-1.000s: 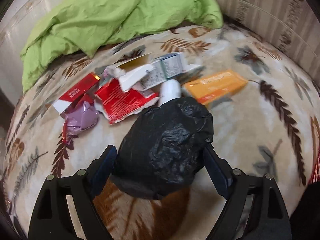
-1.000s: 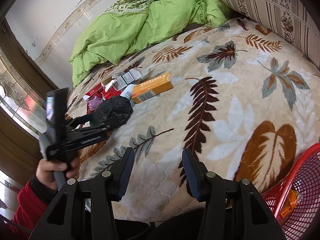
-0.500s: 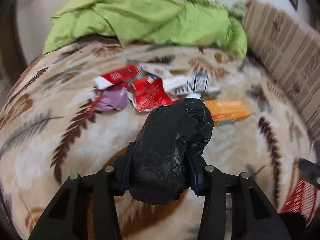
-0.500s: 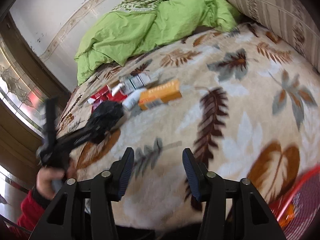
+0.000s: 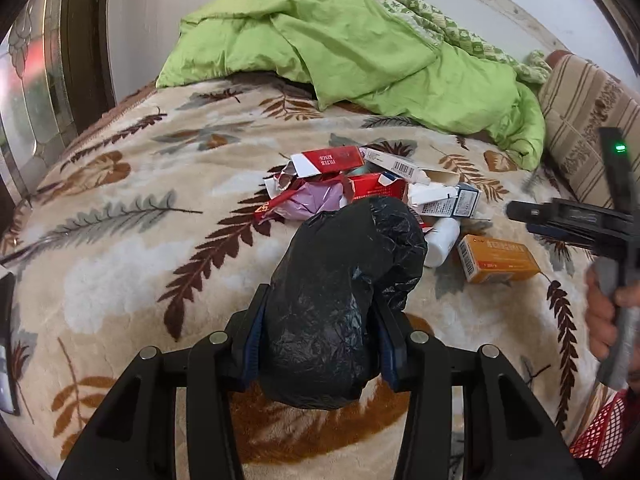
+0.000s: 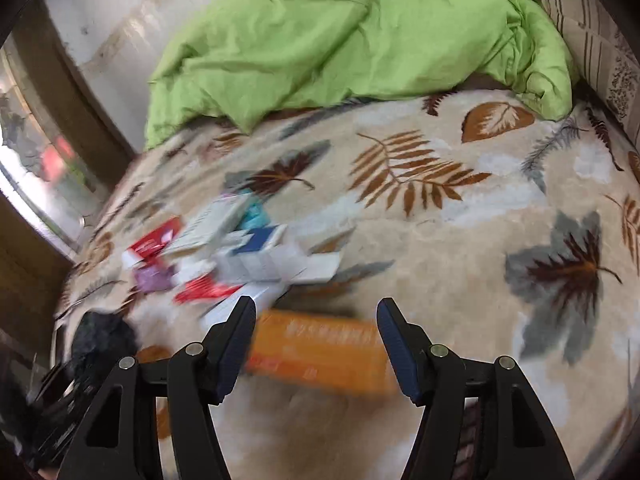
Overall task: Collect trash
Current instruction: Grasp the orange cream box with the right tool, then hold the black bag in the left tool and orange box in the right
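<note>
The left gripper [image 5: 320, 316] is clamped on a crumpled black plastic bag [image 5: 340, 292], its 2 pads pressed into the bag's sides; the bag bulges forward and hides whatever lies directly under it on the leaf-patterned blanket [image 5: 120, 248]. Behind the bag, toward the middle of the bed, sits the trash pile: a red and white carton [image 5: 326, 161], a lilac wrapper [image 5: 316, 202], a white bottle [image 5: 440, 242] half covered by the bag, and an orange box [image 5: 498, 260] lying apart on the pile's right side. A green duvet [image 5: 360, 48] is heaped along the bed's far edge. At the right edge of the left wrist view only part of a red mesh basket [image 5: 600, 436] shows.

The right gripper [image 6: 316, 340] has just been opening; its fingers stand apart, straddling the orange box [image 6: 320, 348] without visibly pressing it. That view is badly smeared, so the pile's printing and outlines are unreadable, and whether the fingertips touch the blanket cannot be told.
</note>
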`<state>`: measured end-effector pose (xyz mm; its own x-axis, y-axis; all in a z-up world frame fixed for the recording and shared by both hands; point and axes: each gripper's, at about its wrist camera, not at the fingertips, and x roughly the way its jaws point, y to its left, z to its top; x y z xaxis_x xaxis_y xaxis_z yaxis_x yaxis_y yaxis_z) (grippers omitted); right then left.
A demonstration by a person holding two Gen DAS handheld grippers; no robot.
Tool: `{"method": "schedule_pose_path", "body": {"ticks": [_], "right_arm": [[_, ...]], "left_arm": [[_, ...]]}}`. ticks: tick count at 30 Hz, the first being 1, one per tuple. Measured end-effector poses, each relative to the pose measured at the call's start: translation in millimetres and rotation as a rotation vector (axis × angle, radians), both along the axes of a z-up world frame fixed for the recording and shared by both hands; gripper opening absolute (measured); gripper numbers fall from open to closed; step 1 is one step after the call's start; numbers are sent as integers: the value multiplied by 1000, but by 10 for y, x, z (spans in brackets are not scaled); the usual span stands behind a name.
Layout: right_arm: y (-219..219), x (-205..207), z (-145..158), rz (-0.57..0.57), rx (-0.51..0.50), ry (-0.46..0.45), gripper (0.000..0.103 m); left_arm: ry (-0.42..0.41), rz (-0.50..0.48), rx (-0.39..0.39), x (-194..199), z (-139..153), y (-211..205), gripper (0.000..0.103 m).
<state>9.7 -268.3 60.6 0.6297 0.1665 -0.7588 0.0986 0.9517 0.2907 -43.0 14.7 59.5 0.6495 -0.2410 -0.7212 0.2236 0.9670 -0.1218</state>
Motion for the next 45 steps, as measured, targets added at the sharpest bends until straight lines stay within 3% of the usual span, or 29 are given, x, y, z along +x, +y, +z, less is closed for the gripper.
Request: {"method": "schedule_pose_path", "body": {"ticks": [4, 6, 13, 18, 22, 23, 27, 31, 34, 45], "right_arm": [[-96, 241, -246, 3, -8, 64, 66], [-123, 241, -338, 33, 50, 98, 66], [215, -243, -387, 203, 169, 168, 67], [609, -320, -332, 233, -79, 108, 66], [824, -250, -421, 234, -200, 121, 63], [858, -261, -428, 226, -228, 122, 56], [912, -416, -360, 156, -253, 116, 55], [945, -754, -154, 4, -226, 43, 55], [917, -983, -53, -96, -123, 3, 55], [819, -1092, -30, -157, -109, -48, 55]], "left_arm": [[-10, -16, 3, 16, 8, -29, 45], [-15, -24, 3, 8, 14, -44, 45], [-13, -38, -25, 12, 33, -47, 45], [-10, -37, -23, 10, 35, -37, 45], [-10, -34, -21, 3, 34, -23, 45], [-10, -35, -22, 2, 36, -21, 45], [-19, -42, -27, -13, 44, -35, 45], [-27, -55, -27, -38, 54, -67, 45], [-34, -60, -27, -52, 69, -72, 45], [-69, -59, 0, -93, 122, -94, 45]]}}
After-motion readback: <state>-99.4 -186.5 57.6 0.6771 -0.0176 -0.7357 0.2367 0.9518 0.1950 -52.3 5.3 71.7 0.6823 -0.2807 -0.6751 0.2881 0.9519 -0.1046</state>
